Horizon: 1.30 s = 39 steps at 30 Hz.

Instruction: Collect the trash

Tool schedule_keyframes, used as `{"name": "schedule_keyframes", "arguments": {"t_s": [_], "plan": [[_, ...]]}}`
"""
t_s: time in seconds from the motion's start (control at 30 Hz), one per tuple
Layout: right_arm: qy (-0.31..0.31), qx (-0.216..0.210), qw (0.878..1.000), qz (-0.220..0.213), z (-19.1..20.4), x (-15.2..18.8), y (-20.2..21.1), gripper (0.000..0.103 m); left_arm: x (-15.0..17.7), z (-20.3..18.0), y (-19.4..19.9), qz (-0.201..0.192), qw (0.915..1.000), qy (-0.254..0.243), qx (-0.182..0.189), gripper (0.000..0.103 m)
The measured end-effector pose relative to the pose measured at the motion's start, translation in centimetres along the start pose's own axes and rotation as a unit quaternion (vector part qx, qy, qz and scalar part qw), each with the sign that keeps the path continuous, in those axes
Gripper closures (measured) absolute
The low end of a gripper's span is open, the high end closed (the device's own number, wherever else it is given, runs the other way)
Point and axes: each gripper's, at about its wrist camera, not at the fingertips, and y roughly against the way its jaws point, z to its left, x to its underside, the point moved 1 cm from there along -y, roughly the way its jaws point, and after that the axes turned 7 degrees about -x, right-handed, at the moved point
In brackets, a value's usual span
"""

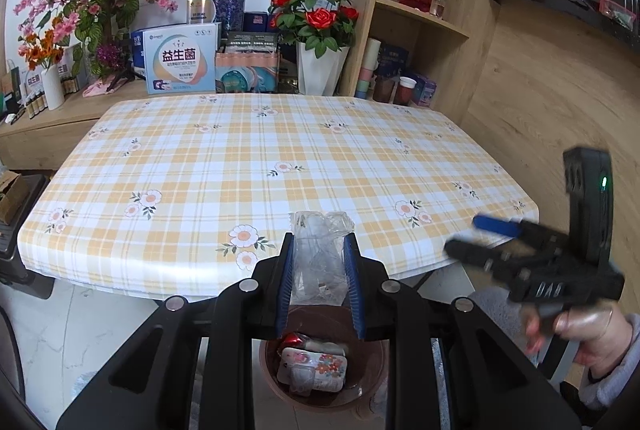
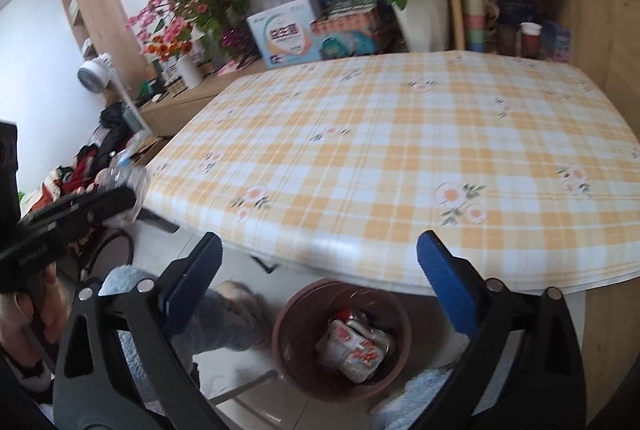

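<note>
My left gripper [image 1: 320, 250] is shut on a crumpled clear plastic wrapper [image 1: 318, 258] and holds it above a brown trash bin [image 1: 276, 378] on the floor by the table's front edge. The bin holds several wrappers [image 1: 316, 366]. My right gripper [image 2: 320, 270] is open and empty, above the same bin [image 2: 292, 342] with its wrappers [image 2: 356, 350]. The right gripper also shows in the left wrist view [image 1: 472, 234], blurred, with its fingers apart. The left gripper shows at the left of the right wrist view [image 2: 124, 198] with the clear wrapper [image 2: 124, 178].
A table with a yellow plaid floral cloth [image 1: 280, 158] fills the middle. Behind it stand flower vases [image 1: 320, 66], boxes [image 1: 180, 58] and wooden shelves [image 1: 420, 14]. A fan [image 2: 94, 70] and a pile of clothes [image 2: 92, 158] lie to the left on the floor.
</note>
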Motion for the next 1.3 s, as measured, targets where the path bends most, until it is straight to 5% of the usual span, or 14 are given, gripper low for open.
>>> {"name": "schedule_keyframes", "arguments": {"t_s": [0.43,0.47,0.53,0.57,0.77,1.03,1.3], "plan": [[0.014,0.069,0.997,-0.038,-3.1,-2.2,2.1,0.006,1.3,-2.3,-2.5,0.036,0.9987,-0.024,0.025,0.079],[0.014,0.069,0.997,-0.037,-3.2,-2.2,2.1,0.006,1.4,-2.5,-2.7,0.039,0.9984,-0.024,0.031,0.074],[0.012,0.069,0.997,-0.035,-3.6,-2.2,2.0,0.006,1.5,-2.8,-2.9,0.043,0.9978,-0.024,0.044,0.050],[0.010,0.071,0.997,-0.034,-3.7,-2.2,2.0,0.006,1.5,-2.9,-3.0,0.041,0.9979,-0.022,0.045,0.030],[0.007,0.075,0.997,-0.030,-4.2,-2.0,1.9,0.006,1.4,-2.4,-3.4,0.030,0.9994,-0.015,0.008,0.009],[0.014,0.075,0.996,-0.037,-3.5,-2.3,2.3,0.006,1.3,-0.5,-3.3,0.032,0.9988,0.000,-0.037,0.006],[0.034,0.072,0.994,-0.072,-1.2,-5.6,5.0,0.006,-2.0,0.1,-0.6,-0.031,0.9961,-0.025,-0.078,0.006]]}}
